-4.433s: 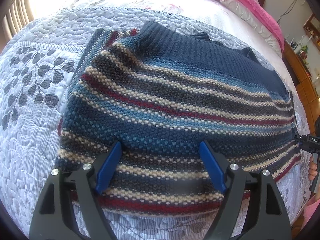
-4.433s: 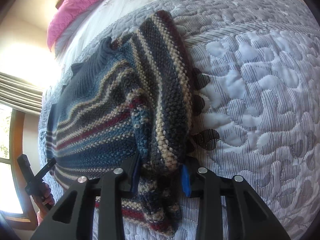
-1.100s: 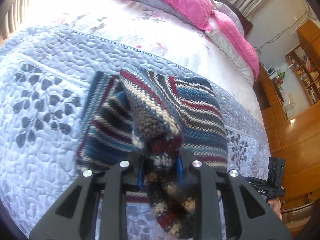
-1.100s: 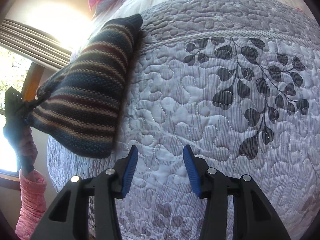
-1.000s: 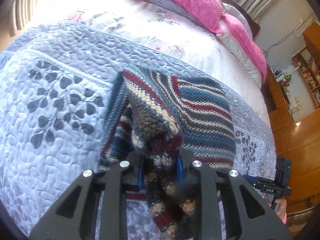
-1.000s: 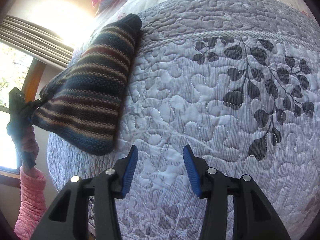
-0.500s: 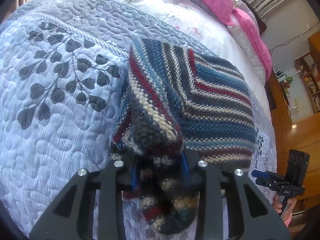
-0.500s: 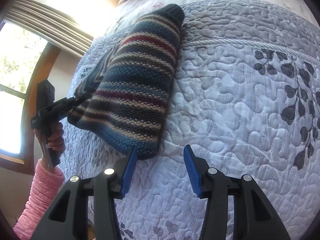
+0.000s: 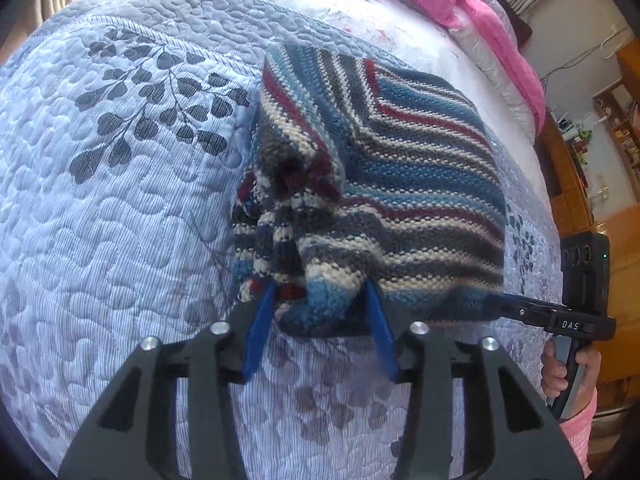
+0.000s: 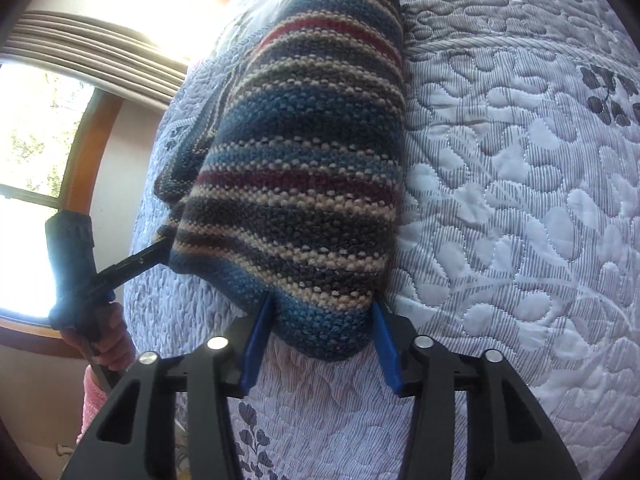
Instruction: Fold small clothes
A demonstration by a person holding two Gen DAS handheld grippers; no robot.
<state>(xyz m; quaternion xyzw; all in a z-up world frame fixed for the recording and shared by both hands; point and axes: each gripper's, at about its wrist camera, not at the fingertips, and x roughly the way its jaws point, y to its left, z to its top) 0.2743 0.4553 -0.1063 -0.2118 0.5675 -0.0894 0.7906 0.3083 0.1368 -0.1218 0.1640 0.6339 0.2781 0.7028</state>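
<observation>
Left wrist view
Garment: a folded knitted sweater with blue, grey, cream and dark red stripes (image 9: pixel 400 184) lies on a pale lilac quilted bedspread with a grey leaf print (image 9: pixel 120 216).
Left hand-held gripper (image 9: pixel 320 312): its blue pads are parted, with a bunched near corner of the sweater between them; whether they press the knit, I cannot tell.
Right hand-held gripper (image 9: pixel 496 306): seen from the side at the sweater's right near corner, tips touching the knit; how wide it stands is not clear here.
Background: pink pillows (image 9: pixel 460 12) at the head of the bed.

Right wrist view
Right hand-held gripper (image 10: pixel 324 320): blue pads spread wide either side of the sweater's (image 10: pixel 312 160) near edge, the knit bulging between them.
Left hand-held gripper (image 10: pixel 160 250): black, at the sweater's left corner, held by a hand (image 10: pixel 108 340) in a pink sleeve.
Bed: the bedspread (image 10: pixel 500 200) fills the right side.
</observation>
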